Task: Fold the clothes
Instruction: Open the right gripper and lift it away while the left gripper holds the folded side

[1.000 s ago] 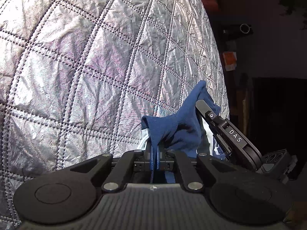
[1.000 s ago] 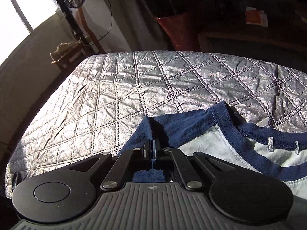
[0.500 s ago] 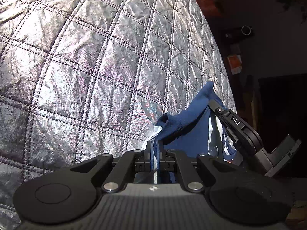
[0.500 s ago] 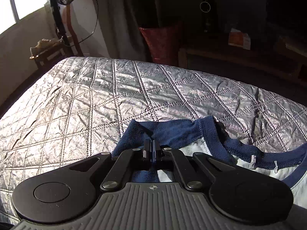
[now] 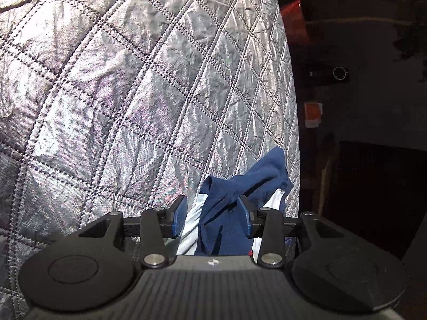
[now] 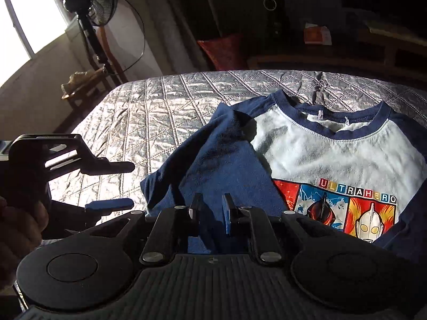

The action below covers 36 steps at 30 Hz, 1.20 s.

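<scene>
A white T-shirt (image 6: 333,157) with navy sleeves, a navy collar and a colourful "ULTRAHERO" print lies face up on the silver quilted bedspread (image 6: 165,106). Its navy sleeve (image 6: 213,165) lies rumpled at the shirt's left side. My right gripper (image 6: 211,210) hovers open just above that sleeve, holding nothing. My left gripper (image 5: 212,218) is open too, with the loose sleeve (image 5: 234,194) bunched between its blue-padded fingers (image 5: 179,217) but not pinched. In the right wrist view the left gripper (image 6: 112,185) shows at the left, spread wide, with a hand (image 6: 18,221) holding it.
The quilt (image 5: 120,93) extends far to the left and back. Beyond the bed stand a fan (image 6: 93,5), a small wooden stand (image 6: 82,82), a red container (image 6: 226,50) and dark low furniture (image 6: 347,48). The bed's right edge (image 5: 293,133) drops into shadow.
Both grippers were shut on the navy sleeve and have opened, letting it drop onto the bed. The right gripper has drawn back, so more of the shirt shows.
</scene>
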Motion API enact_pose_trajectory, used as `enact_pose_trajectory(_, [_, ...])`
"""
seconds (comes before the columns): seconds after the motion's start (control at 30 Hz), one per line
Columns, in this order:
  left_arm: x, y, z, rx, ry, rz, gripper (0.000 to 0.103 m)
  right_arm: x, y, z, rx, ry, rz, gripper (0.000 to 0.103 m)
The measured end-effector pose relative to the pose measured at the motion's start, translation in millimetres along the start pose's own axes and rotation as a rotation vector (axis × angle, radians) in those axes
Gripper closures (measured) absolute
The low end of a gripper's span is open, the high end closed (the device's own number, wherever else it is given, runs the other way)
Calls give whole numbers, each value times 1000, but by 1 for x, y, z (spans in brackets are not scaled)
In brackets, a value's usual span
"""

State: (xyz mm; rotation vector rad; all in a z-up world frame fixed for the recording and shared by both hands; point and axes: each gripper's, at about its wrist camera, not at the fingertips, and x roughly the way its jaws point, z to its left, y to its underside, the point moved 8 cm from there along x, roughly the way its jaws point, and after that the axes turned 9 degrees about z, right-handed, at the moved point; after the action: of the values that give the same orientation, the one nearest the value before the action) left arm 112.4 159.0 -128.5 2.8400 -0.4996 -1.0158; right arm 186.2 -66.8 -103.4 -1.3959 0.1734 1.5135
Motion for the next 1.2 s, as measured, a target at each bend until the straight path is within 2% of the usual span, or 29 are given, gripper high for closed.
enact_pose_trajectory(0.1, [2, 3, -4, -12, 17, 11, 60, 1, 34, 5, -29, 47, 34, 88])
enact_pose_trajectory(0.17, [8, 8, 1, -14, -29, 37, 60, -9, 41, 3, -42, 96, 30, 88])
enact_pose_trajectory(0.23, [11, 10, 6, -16, -60, 54, 66, -32, 52, -7, -38, 156, 27, 80])
enact_pose_trajectory(0.27, [12, 9, 8, -19, -62, 55, 67, -43, 57, -12, -36, 186, 26, 69])
enact_pose_trajectory(0.3, [10, 8, 9, -18, -71, 53, 67, -55, 62, -17, -34, 216, 24, 65])
enact_pose_trajectory(0.4, [3, 6, 6, 16, -103, 35, 61, -90, 77, -32, -29, 305, 21, 63])
enact_pose_trajectory(0.47, [0, 9, 3, 47, -117, 34, 61, -114, 100, -54, 43, 363, 24, 61])
enact_pose_trajectory(0.53, [0, 19, 2, 64, -110, 68, 61, -132, 122, -71, 116, 393, 27, 61])
enact_pose_trajectory(0.67, [0, 43, -1, 129, -117, 141, 61, -143, 144, -67, 127, 401, 29, 61])
enact_pose_trajectory(0.83, [-16, 62, 9, 224, -189, 181, 61, -141, 135, -43, 112, 340, -15, 61])
enact_pose_trajectory(0.87, [-19, 61, 10, 232, -198, 176, 61, -138, 132, -39, 106, 326, -12, 56])
enact_pose_trajectory(0.9, [-22, 60, 12, 238, -203, 170, 61, -134, 133, -35, 86, 325, 10, 52])
enact_pose_trajectory(0.97, [-26, 54, 12, 253, -208, 155, 60, -129, 142, -30, 34, 342, 74, 53])
enact_pose_trajectory(1.03, [-28, 50, 13, 257, -213, 147, 60, -123, 151, -25, -18, 358, 138, 67])
enact_pose_trajectory(1.07, [-29, 49, 14, 251, -215, 148, 60, -120, 155, -22, -44, 367, 170, 79])
enact_pose_trajectory(1.13, [-29, 46, 16, 238, -220, 150, 60, -119, 167, -19, -86, 376, 240, 76])
enact_pose_trajectory(1.17, [-29, 45, 17, 232, -222, 152, 60, -124, 176, -21, -81, 366, 271, 72])
enact_pose_trajectory(1.2, [-30, 45, 16, 236, -220, 154, 60, -131, 180, -24, -35, 345, 262, 68])
